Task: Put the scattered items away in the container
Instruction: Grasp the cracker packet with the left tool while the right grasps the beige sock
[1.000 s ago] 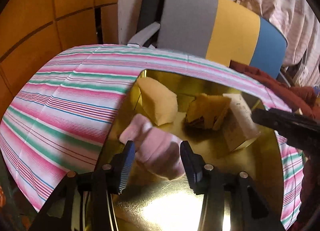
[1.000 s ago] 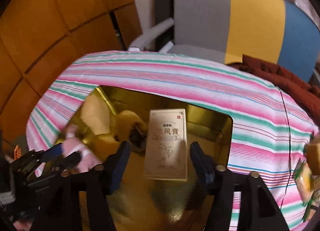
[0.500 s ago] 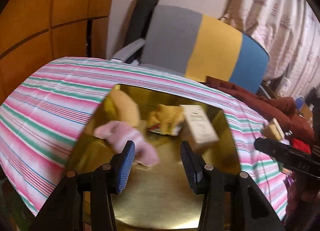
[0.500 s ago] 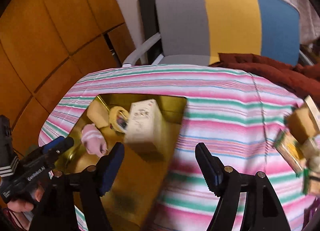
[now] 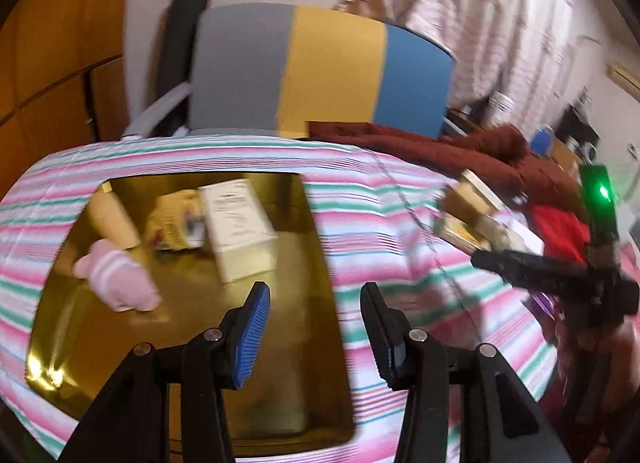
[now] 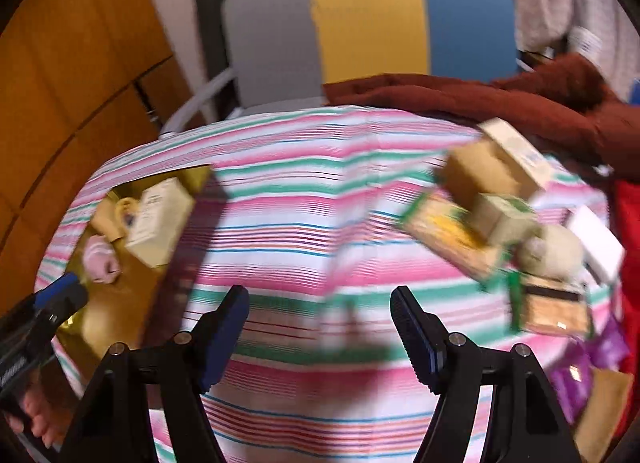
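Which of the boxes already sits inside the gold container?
The cream box with printed text, beside the pink sock; the other boxes remain piled on the striped cloth.

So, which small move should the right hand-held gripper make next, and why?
Probably move right, toward the pile of boxes on the striped cloth. The right hand-held gripper is open and holds nothing, the cream box already lies in the gold container, and the pile lies outside it.

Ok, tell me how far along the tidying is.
Partly done: the gold tray holds the pink sock, white box and more. Nothing in hand; left gripper and right gripper are open. The pile of boxes remains on the striped cloth.
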### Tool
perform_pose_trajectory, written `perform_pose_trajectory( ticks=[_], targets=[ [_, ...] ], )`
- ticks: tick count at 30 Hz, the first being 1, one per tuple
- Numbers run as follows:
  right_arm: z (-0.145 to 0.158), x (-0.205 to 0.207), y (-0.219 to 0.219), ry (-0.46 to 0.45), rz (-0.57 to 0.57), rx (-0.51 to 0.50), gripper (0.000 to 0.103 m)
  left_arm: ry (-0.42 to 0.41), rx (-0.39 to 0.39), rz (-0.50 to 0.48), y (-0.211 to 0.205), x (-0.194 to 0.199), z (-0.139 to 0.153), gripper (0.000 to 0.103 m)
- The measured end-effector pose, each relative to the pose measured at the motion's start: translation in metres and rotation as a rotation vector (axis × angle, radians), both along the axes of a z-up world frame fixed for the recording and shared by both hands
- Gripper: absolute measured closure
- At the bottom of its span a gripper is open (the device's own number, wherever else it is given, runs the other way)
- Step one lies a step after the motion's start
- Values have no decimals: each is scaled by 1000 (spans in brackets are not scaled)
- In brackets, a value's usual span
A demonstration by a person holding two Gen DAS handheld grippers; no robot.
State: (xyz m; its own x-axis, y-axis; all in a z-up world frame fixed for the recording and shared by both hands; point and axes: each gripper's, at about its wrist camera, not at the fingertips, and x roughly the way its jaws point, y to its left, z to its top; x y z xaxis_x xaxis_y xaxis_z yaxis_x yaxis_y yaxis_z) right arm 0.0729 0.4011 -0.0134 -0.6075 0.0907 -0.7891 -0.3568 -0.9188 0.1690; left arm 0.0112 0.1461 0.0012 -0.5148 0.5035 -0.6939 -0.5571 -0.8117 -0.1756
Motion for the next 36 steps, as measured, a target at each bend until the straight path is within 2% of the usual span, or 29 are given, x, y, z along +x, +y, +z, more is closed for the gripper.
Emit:
perform_pose_trajectory(
  ticks=[7,9,14,17,20,22,25,29,36],
  targets=[
    [-2,33,71,-20,-166,35,27,-18,-17,-104,43,23,-8,56],
    [-2,42,97,-34,-262,60,25,-20,-26,-121,51,28,-10,56],
    [-16,61,161,-59,-448,-3,23,-32,-42,-160,64,37,-18,56],
    [-26,66,182,-70,-500,-35,23,-37,-51,-172,68,41,-22,56],
    [-41,67,193,-69,-513,-150,27,-53,-52,-173,70,41,-25,56],
    [-46,63,194,-75,-489,-193,30,-61,-50,-171,71,42,-26,56],
    [-44,56,184,-75,-431,-179,30,-68,-47,-170,74,43,-29,56],
    [-42,36,153,-91,-263,-147,28,-75,-51,-169,75,44,-32,56],
    [-32,12,96,-3,79,-266,29,-80,-55,-166,78,46,-35,56]
  ],
)
